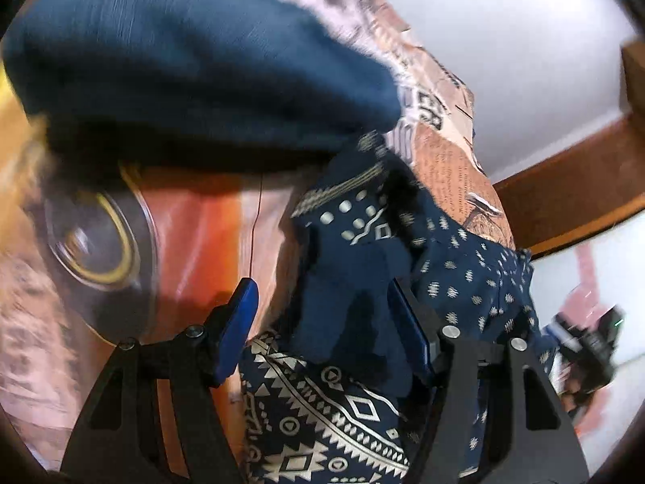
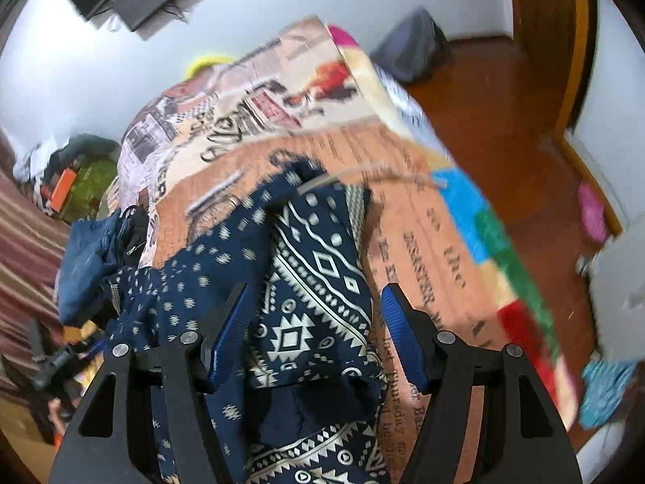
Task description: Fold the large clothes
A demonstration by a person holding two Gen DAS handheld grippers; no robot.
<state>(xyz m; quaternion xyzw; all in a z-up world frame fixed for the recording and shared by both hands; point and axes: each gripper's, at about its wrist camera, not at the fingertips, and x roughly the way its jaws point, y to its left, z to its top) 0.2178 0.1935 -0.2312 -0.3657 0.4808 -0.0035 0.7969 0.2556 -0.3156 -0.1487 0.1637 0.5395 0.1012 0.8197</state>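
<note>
A navy garment with a white geometric print (image 1: 322, 411) (image 2: 310, 282) lies bunched on a bed with a newspaper-print cover (image 2: 242, 121). My left gripper (image 1: 326, 314) is open, its blue-padded fingers (image 1: 238, 322) standing wide on either side of a raised fold of the garment. My right gripper (image 2: 310, 330) is open too, its fingers (image 2: 399, 334) straddling another bunched part of the same garment. A plain blue cloth (image 1: 193, 60) fills the top left of the left wrist view, very close and blurred.
The bed's edge has coloured blocks (image 2: 504, 254), with a wooden floor (image 2: 504, 101) to its right. A pile of denim (image 2: 88, 258) lies at the bed's left. A dark bag (image 2: 411, 48) and a pink thing (image 2: 592, 213) sit on the floor. A white wall (image 1: 504, 40) is behind.
</note>
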